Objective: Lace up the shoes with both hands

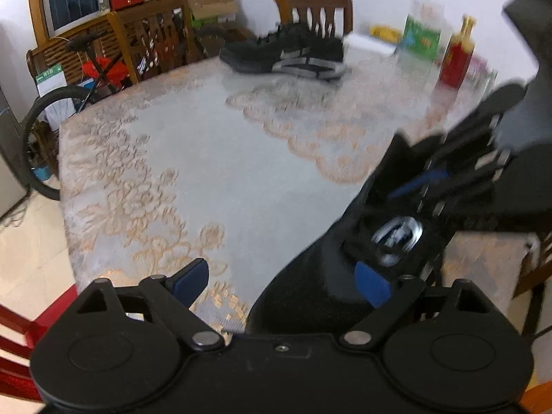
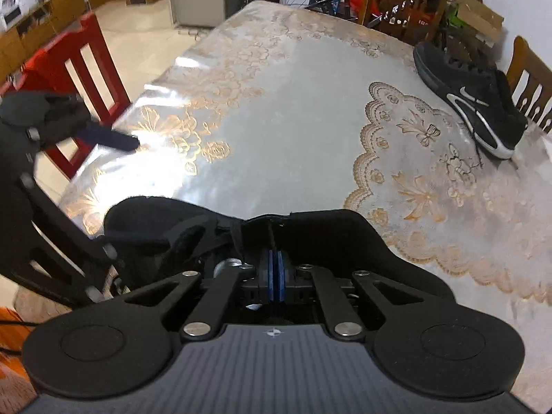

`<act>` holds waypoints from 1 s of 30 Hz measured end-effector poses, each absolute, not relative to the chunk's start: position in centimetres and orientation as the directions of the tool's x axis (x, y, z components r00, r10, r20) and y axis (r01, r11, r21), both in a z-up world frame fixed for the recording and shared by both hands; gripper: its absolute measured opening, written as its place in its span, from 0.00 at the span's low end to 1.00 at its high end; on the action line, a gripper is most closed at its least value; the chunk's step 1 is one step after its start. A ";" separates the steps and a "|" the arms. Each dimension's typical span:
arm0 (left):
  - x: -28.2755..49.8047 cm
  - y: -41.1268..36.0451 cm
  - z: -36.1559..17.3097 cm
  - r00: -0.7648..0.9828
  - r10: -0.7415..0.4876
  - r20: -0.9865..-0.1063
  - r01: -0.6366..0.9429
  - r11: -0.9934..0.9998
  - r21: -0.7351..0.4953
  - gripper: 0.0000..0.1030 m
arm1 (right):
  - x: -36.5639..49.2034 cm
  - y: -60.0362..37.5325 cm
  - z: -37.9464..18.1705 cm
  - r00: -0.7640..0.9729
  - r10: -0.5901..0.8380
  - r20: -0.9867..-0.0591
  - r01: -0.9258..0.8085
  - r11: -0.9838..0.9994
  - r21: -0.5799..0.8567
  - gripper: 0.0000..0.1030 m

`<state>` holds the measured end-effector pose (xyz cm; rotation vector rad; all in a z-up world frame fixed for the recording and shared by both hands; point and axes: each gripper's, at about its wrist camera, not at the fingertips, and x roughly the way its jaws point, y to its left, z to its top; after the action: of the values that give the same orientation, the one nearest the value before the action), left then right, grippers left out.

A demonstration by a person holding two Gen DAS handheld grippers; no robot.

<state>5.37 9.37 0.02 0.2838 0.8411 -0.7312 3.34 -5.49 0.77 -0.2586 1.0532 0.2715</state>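
Right wrist: near shoe (image 2: 327,234) crosswise.

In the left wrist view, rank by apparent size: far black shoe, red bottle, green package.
1. far black shoe
2. green package and red bottle: look alike in size, and blur makes ranking unsure.

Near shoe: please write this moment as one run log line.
near shoe: under both grippers | right gripper: fingers shut at shoe opening | left gripper: open | far shoe: untouched on table
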 end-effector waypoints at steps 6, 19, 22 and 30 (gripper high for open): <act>6.5 8.4 0.5 0.438 -0.532 -0.725 0.716 0.694 -0.076 0.89 | 3.9 -5.3 0.9 0.451 0.075 -0.889 -0.346 0.933 -0.097 0.03; 8.0 7.2 -1.7 0.381 -0.546 -0.746 0.757 0.648 -0.087 0.89 | 4.6 -5.7 0.7 0.426 0.085 -0.901 -0.298 0.953 -0.052 0.04; 8.4 7.4 -2.0 0.364 -0.552 -0.750 0.753 0.648 -0.111 0.89 | 4.3 -5.5 0.5 0.435 0.107 -0.894 -0.334 0.941 -0.049 0.04; 8.9 7.6 -2.2 0.339 -0.559 -0.757 0.745 0.650 -0.146 0.89 | 3.0 -5.0 1.0 0.489 0.128 -0.863 -0.375 0.924 -0.075 0.04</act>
<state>8.89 7.57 -2.24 0.2426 0.8771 -0.8600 3.00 -5.04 1.04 -0.2683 1.0178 0.3096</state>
